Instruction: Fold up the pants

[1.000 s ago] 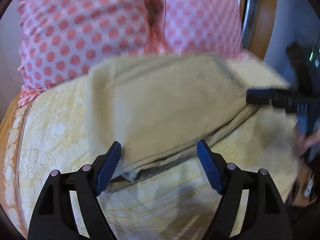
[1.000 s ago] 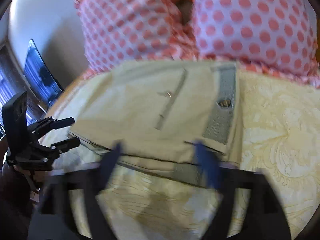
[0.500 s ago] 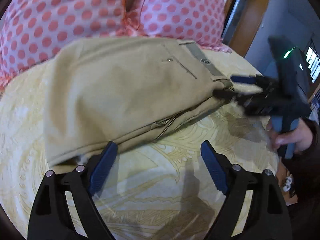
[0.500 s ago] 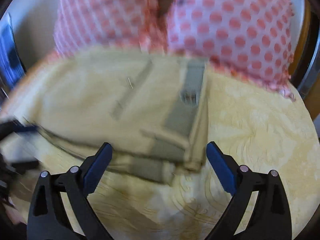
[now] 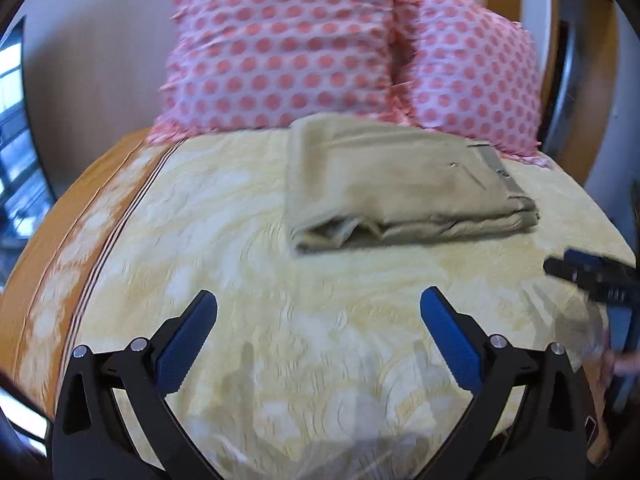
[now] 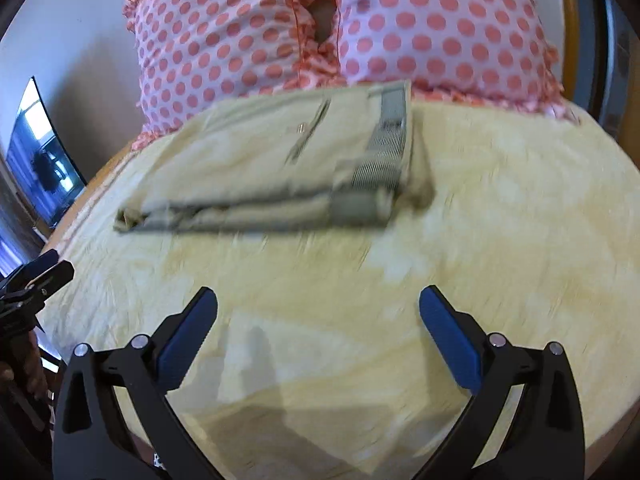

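Khaki pants (image 5: 400, 188) lie folded into a compact stack on the yellow bedspread (image 5: 260, 280), just in front of the pillows; they also show in the right wrist view (image 6: 304, 164), waistband at the right end. My left gripper (image 5: 318, 320) is open and empty, well short of the pants. My right gripper (image 6: 318, 320) is open and empty, also back from the pants. Each gripper shows at the edge of the other's view: the right one (image 5: 588, 272), the left one (image 6: 32, 280).
Two pink polka-dot pillows (image 5: 280, 52) (image 6: 440, 24) stand against the headboard behind the pants. A wooden bed frame edge (image 5: 60, 220) runs along the left. A dark screen (image 6: 40, 152) hangs on the left wall. A wooden door frame (image 5: 552, 40) is at the right.
Both grippers have pulled back from the pants toward the near edge of the bed. The pants now lie folded and untouched, farther from the fingers.
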A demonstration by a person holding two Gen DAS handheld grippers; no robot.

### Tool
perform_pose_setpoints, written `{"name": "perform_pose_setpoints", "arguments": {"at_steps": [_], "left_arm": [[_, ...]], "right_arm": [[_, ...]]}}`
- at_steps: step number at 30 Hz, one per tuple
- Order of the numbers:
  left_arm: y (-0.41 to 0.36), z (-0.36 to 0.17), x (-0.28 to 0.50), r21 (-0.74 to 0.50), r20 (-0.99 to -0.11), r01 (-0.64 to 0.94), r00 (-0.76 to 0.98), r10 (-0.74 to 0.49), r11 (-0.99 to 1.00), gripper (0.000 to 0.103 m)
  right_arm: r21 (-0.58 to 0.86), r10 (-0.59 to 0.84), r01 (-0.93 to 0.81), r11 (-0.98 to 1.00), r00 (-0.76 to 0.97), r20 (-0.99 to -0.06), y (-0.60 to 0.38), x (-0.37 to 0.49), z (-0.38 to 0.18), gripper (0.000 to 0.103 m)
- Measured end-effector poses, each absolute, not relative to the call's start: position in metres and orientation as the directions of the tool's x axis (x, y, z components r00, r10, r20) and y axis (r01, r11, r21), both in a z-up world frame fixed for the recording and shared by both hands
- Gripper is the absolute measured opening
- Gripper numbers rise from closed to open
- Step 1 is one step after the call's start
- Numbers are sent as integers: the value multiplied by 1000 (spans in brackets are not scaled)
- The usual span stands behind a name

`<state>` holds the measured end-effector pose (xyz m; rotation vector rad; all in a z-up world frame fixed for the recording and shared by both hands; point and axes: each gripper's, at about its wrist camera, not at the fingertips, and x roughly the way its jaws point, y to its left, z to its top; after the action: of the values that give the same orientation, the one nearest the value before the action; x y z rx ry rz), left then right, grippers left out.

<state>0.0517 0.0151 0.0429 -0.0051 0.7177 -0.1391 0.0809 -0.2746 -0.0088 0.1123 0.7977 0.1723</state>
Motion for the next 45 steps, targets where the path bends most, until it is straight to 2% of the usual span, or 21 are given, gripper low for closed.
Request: {"name": "perform_pose_setpoints", "arguments": {"at_steps": [6, 9, 12, 20, 45], "left_arm": [[0, 28, 58, -68, -679, 80, 727, -105, 994, 102], [-9, 19, 57, -35, -700, 81, 709, -82, 996, 102], [-16, 12, 53, 32, -702, 73, 712, -29, 997, 102], [-14, 10, 45, 17, -664, 36, 747, -16, 999, 102], [-14, 9, 42, 18, -645, 34, 764, -14, 999, 102]], "right_arm": [[38, 74, -66, 997, 722, -688, -242, 69, -19, 101], [-25, 13, -40, 999, 737, -675, -234, 66, -24, 101], [-16, 11, -28, 999, 759, -651, -235, 63, -27, 101], [-14, -16, 9, 1000, 811, -585, -234, 54, -32, 101], [-15, -21, 15, 1000, 816, -578, -234, 54, -32, 101]]}}
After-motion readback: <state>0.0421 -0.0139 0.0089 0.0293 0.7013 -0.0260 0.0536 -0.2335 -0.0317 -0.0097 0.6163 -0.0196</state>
